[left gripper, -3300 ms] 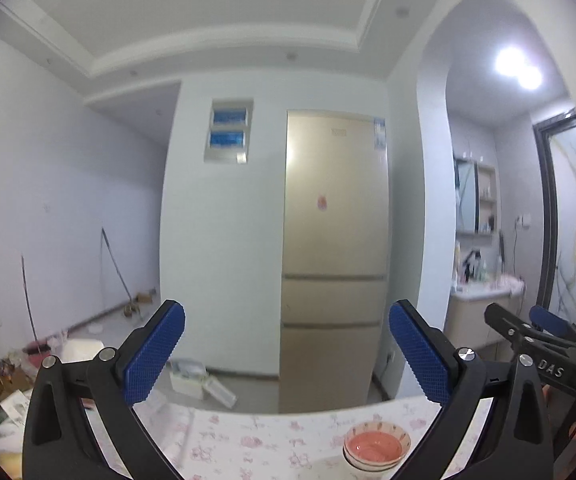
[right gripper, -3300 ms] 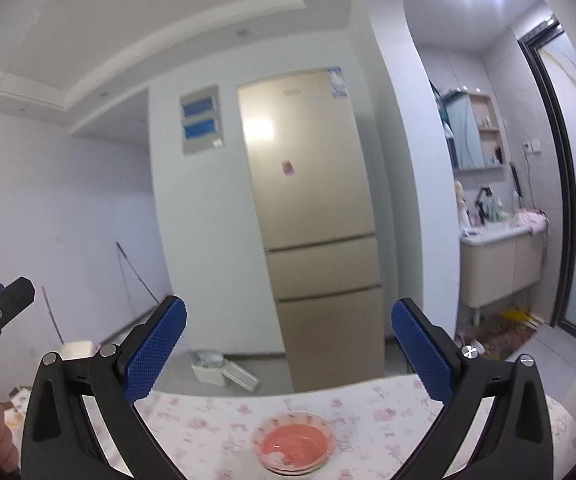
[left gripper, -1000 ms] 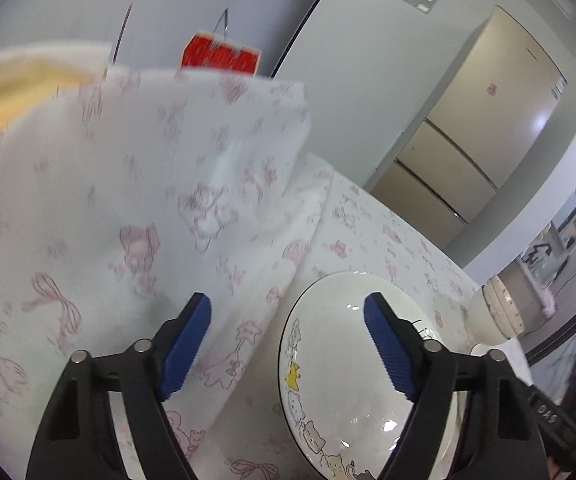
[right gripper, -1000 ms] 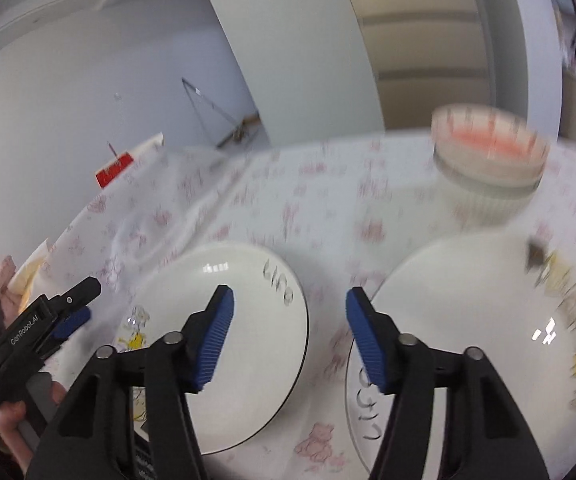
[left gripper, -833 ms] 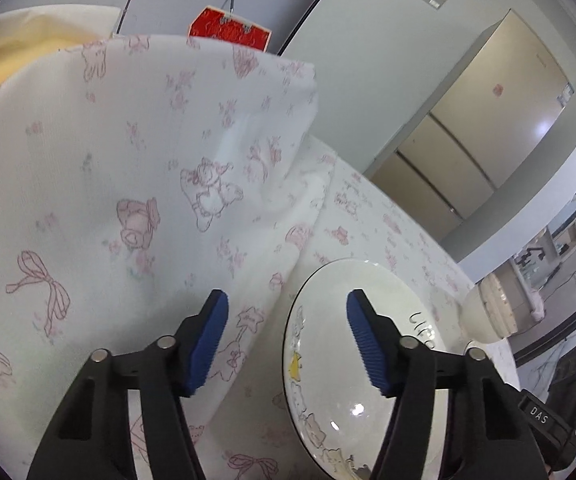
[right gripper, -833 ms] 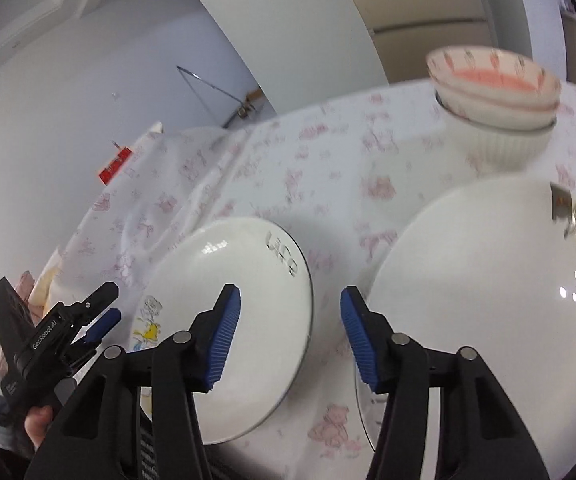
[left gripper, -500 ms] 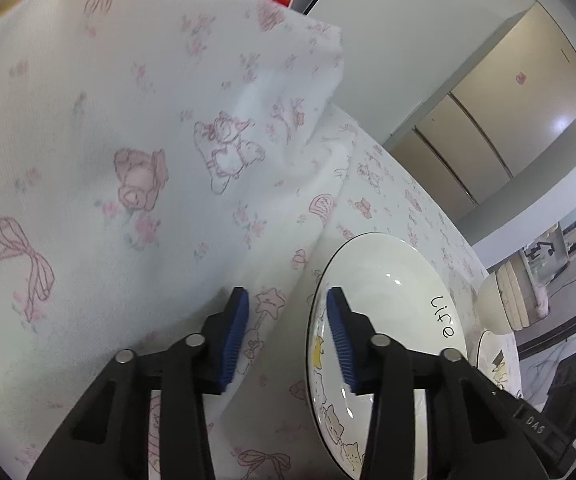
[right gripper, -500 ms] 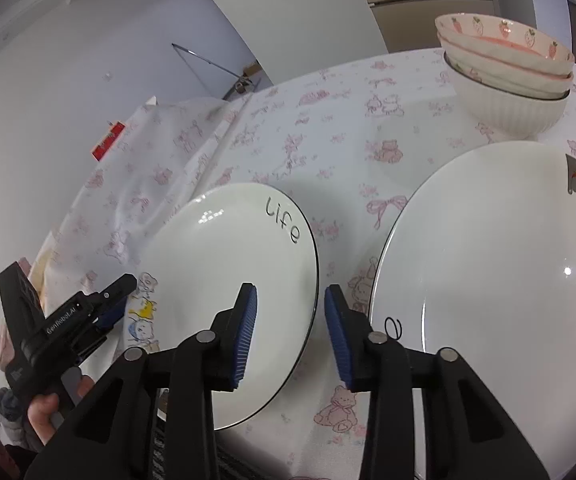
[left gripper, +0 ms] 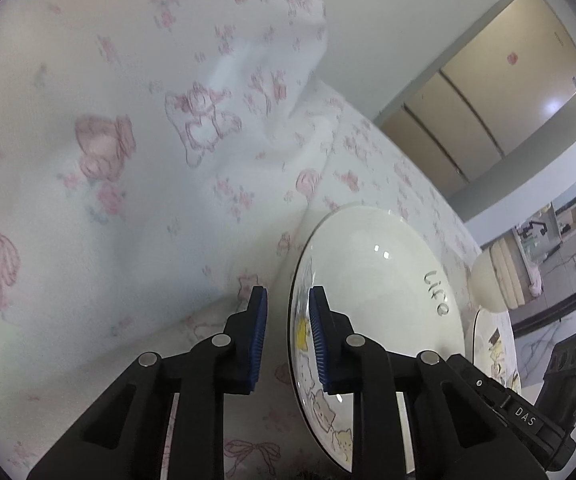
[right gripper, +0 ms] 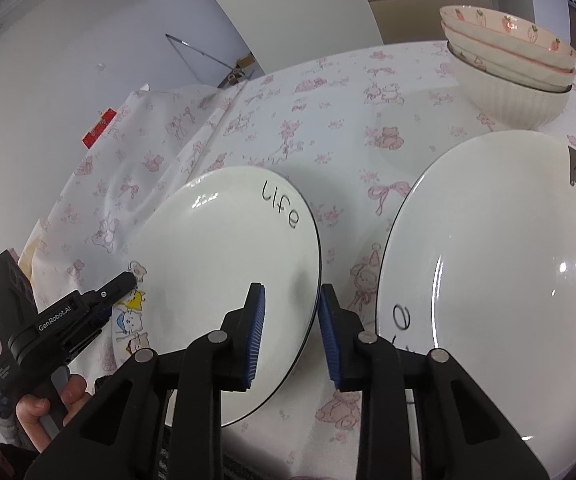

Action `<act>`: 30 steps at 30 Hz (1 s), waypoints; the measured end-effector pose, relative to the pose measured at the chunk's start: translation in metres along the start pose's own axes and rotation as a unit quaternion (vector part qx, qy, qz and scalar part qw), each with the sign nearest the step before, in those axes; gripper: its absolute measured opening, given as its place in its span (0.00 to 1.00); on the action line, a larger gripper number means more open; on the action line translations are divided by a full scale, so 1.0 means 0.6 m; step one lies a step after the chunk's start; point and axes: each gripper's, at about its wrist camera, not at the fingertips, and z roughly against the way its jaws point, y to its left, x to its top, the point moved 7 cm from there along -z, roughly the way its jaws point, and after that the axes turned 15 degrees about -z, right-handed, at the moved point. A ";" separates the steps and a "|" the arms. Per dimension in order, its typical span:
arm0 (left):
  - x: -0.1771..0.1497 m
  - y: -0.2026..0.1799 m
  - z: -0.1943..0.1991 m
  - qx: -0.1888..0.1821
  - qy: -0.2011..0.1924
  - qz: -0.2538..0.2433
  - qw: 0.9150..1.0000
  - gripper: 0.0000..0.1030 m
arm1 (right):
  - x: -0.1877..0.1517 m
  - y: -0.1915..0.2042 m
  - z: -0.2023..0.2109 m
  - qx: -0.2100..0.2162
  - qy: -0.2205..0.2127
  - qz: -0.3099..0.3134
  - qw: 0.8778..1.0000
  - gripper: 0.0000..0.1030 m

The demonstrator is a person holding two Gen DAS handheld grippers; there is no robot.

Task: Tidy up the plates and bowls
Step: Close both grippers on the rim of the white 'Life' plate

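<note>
Looking along the left gripper (left gripper: 284,334) in the left wrist view, its blue pads (left gripper: 256,336) stand narrow, straddling the near rim of the small plate (left gripper: 371,280); whether they press the rim cannot be told. This plate, lettered "life" and printed with cartoon cats at its near edge, lies on the pink-patterned tablecloth (left gripper: 128,184). At 3 o'clock from it part of the large plate (left gripper: 495,344) shows, and at 2 o'clock the ribbed side of the bowl stack (left gripper: 487,280). A beige refrigerator (left gripper: 487,80) stands at 1 o'clock in the background. The right gripper's black body (left gripper: 527,420) enters at 4 o'clock.

Turning to the right wrist view, the right gripper (right gripper: 291,334) likewise shows narrow jaws, set either side of the small plate's (right gripper: 228,264) right rim, with a gap visible on both sides of the edge. The large plate (right gripper: 495,280) lies just beside it at 3 o'clock, the two rims apart. Stacked strawberry-patterned bowls (right gripper: 511,68) sit at 1 o'clock, near the large plate's far rim. The left gripper (right gripper: 126,286), held by a hand (right gripper: 48,408), meets the small plate's left rim at 9 o'clock.
</note>
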 end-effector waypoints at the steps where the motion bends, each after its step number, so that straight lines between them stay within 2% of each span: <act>1: 0.000 -0.001 0.001 0.001 -0.001 -0.001 1.000 0.23 | -0.002 0.000 0.000 -0.003 0.003 0.000 1.000 0.26; 4: -0.003 -0.007 -0.001 0.003 0.006 -0.011 1.000 0.23 | -0.009 0.001 0.001 -0.012 0.012 -0.001 1.000 0.26; 12: -0.009 -0.024 -0.004 0.019 0.019 -0.050 0.998 0.23 | -0.009 0.004 -0.001 -0.022 -0.002 0.012 1.000 0.26; 16: -0.009 -0.026 -0.005 0.018 0.016 -0.054 0.998 0.22 | -0.013 0.011 -0.007 -0.053 -0.029 0.046 0.997 0.25; 18: -0.010 -0.024 -0.005 0.023 0.015 -0.053 0.998 0.16 | -0.019 0.013 -0.010 -0.076 -0.041 0.065 0.994 0.22; 20: -0.010 -0.020 -0.005 0.014 0.014 -0.044 0.999 0.15 | -0.021 0.014 -0.011 -0.089 -0.050 0.074 0.992 0.20; 26: -0.009 -0.021 -0.004 0.018 0.013 -0.043 0.999 0.15 | -0.010 0.002 -0.004 -0.054 -0.042 0.039 0.997 0.14; 30: -0.004 -0.026 0.006 0.019 -0.003 -0.050 0.999 0.15 | -0.009 0.000 0.001 -0.028 -0.028 0.015 0.999 0.13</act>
